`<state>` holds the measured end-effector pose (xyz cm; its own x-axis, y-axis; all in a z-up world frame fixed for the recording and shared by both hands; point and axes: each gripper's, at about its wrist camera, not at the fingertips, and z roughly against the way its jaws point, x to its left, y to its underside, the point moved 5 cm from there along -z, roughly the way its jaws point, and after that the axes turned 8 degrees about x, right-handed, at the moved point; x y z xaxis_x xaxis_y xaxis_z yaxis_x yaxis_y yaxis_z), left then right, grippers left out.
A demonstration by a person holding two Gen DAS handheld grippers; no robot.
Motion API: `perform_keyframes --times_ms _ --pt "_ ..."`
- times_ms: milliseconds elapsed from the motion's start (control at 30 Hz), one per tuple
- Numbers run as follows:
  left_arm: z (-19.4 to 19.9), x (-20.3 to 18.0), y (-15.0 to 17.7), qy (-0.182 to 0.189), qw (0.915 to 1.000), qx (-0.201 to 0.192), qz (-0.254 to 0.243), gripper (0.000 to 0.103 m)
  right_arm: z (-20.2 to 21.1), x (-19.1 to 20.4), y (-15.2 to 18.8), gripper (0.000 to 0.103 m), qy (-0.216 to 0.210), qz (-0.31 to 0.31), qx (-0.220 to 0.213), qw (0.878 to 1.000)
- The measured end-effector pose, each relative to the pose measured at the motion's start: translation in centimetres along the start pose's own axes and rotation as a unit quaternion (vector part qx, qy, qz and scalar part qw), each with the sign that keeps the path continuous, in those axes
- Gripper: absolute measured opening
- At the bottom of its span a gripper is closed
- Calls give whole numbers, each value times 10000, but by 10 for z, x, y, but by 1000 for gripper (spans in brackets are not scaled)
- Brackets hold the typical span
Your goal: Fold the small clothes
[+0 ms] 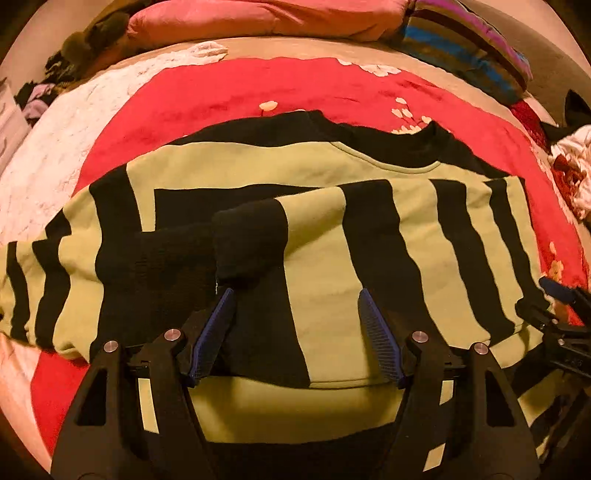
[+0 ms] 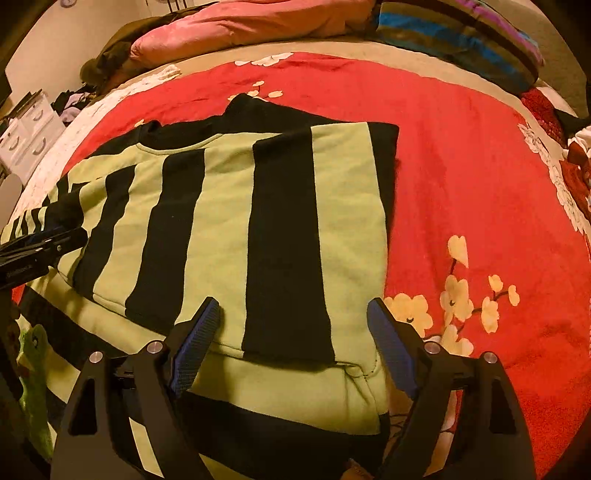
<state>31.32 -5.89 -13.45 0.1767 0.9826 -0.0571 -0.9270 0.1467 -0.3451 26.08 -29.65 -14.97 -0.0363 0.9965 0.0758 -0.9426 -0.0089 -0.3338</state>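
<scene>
A green and black striped sweater (image 1: 325, 258) lies flat on the red floral blanket (image 1: 258, 92), its sleeves folded in across the body. The black cuff (image 1: 247, 243) of one sleeve lies just beyond my left gripper (image 1: 295, 295), which is open and empty above the sweater's lower half. In the right wrist view the sweater (image 2: 221, 229) has its right side folded in. My right gripper (image 2: 293, 304) is open and empty over the sweater's bottom hem. The right gripper also shows at the left wrist view's right edge (image 1: 557, 295), and the left gripper at the right wrist view's left edge (image 2: 44, 243).
A pink pillow (image 1: 258, 18) and a striped pillow (image 1: 469, 48) lie at the bed's head. Loose clothes (image 1: 569, 166) sit at the right edge. White drawers (image 2: 29, 136) stand left of the bed. A green toy (image 2: 33, 369) lies at lower left.
</scene>
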Motion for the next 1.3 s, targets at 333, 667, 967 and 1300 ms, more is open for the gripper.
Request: perform_keyframes --times_ms 333,667,967,1300 --pt "52 -5 7 104 9986 -512 81 83 43 14 0 94 -260 -42 -420 9988" --pt "95 17 39 91 9964 -756 379 94 93 36 4 99 -473 14 -894 9949" --pt "112 55 77 234 9940 -722 793 94 115 78 14 99 -679 553 -974 9914" --pt "124 154 122 -9 9809 -646 1835 94 106 151 38 99 -912 1373 -730 9836"
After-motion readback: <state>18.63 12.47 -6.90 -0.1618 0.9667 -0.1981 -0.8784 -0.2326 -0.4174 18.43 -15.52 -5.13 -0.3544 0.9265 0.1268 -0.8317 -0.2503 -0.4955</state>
